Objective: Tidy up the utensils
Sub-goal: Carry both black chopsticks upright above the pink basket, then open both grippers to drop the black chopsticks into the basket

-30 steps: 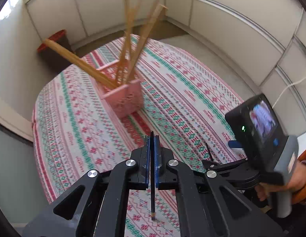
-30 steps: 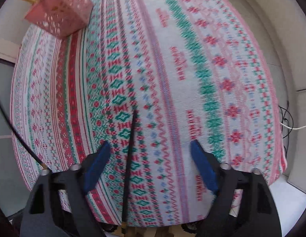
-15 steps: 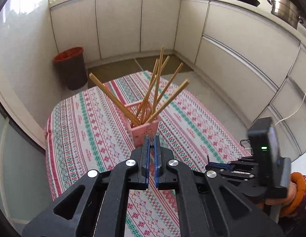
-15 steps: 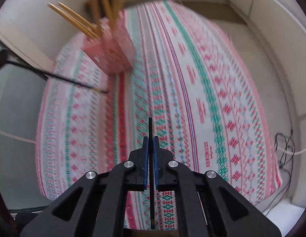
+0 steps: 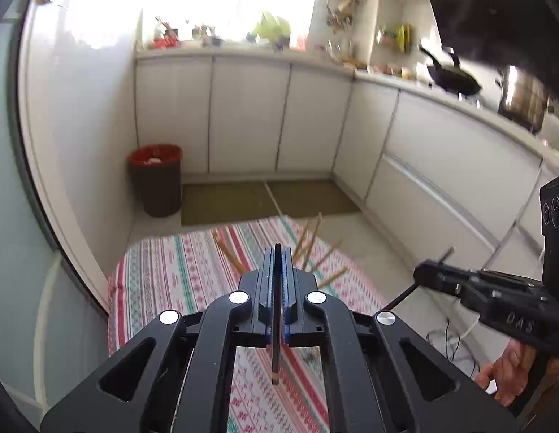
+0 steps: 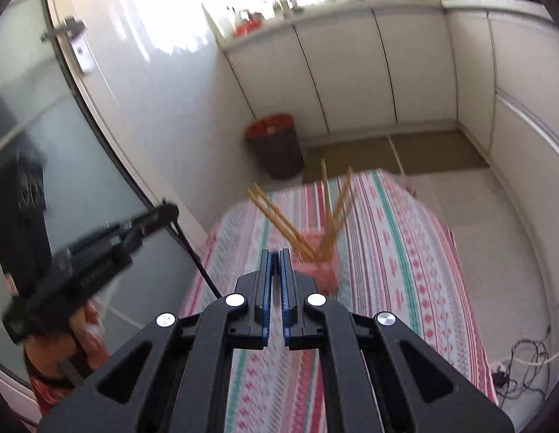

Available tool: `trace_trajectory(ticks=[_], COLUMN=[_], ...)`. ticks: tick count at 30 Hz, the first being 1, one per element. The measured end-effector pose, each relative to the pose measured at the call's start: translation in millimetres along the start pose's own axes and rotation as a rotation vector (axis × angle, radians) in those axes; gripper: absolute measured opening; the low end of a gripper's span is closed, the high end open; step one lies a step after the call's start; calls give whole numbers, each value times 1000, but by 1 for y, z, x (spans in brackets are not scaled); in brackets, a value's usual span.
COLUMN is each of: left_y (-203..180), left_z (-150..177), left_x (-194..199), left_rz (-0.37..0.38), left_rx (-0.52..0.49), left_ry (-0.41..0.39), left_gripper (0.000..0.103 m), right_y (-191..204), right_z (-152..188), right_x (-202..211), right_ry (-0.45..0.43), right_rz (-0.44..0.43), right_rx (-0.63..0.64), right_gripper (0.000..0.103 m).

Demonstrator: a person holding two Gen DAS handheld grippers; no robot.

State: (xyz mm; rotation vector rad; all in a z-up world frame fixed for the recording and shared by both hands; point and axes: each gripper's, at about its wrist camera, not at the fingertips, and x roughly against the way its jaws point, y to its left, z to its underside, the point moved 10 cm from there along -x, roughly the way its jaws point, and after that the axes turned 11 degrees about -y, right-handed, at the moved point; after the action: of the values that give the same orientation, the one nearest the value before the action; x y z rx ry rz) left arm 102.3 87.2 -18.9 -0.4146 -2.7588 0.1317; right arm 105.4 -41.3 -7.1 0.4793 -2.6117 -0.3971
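My left gripper (image 5: 277,252) is shut on a black chopstick (image 5: 276,324) that runs back between its jaws. In the right wrist view it appears at the left (image 6: 167,213) with the black chopstick (image 6: 196,256) hanging down. My right gripper (image 6: 275,256) is shut; from the left wrist view (image 5: 424,272) a dark chopstick (image 5: 400,297) sticks out of it. The pink basket (image 6: 321,270) holds several wooden chopsticks (image 6: 326,209) on the patterned tablecloth (image 6: 388,252). Both grippers are raised above the table, short of the basket. The left gripper hides the basket in its own view.
A dark bin with a red liner (image 5: 156,180) stands on the floor beyond the table. White cabinets (image 5: 250,115) line the room. A glass door (image 6: 44,126) is at the left. Cables (image 6: 525,357) lie on the floor at the right.
Both grippers have lifted and tilted up, so the views show the kitchen instead of the cloth. The right gripper shut on a black chopstick from the table.
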Motion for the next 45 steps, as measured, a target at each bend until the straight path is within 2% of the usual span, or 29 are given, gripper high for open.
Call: trace_trajectory(ticks=[4,8,14,17,18,20,24,26,32,36,38,39,40,42,43,45], left_y=[1,1,4,7,9,15,33,39,53,60,62,63,63,64,65,65], left_z=[-35,-48,-39,-21,-13,-5,-13,-17,-21,-21,-22,-23,-25,-30,-32,-36], left_x=[8,-6,-53,-83,-93,-101,-93,-88,-80,-76,-76,-74,-72,-66,-62,-57], left_rz=[-13,-31,-28,-10,-4,-4,-36,-56,-87,-107,-122,-131,-140,-164,-182,-217], left_rx=[31,46,86,131,145,163,202,199,205,208,202,197,190,178,168,144], left_ry=[-99,-135,-97,-35,-8,21,-23,-41,-51,-59,-62,-68,-76,-107,-123,-145], left_gripper=[3,3,3,4,7,29,32,37,46,56,57,58,60,68,76,81], right_y=[9,-1,-17,-29,-31,-36,-44,-44,-41,-35,-35,-36,-38,-38,-38,-39], right_z=[-46,-70,-78,-72,-71,-67,-62,-59,-47,-31,-22,-21,-21,-25,-28,-32], right_x=[-1,-16,-46,-65,-72,-83,-100,-106,-119,-135,-143,-144,-142,-135,-132,-123], right_ry=[-123,-184,-194,-198,-197,-192,-179,-172,-161,-117,-88,-90,-108,-128,-136,-161], right_rz=[-2,2,34,68,79,102,130,130,159,152,165,169,165,170,175,196], right_rx=[-11,-57,-84,-80,-73,-60,-50,-50,-13,17,40,31,12,10,16,26], right_gripper=[5,5,5,5,5,5,5,5,5,6,15,39,58,59,59,60])
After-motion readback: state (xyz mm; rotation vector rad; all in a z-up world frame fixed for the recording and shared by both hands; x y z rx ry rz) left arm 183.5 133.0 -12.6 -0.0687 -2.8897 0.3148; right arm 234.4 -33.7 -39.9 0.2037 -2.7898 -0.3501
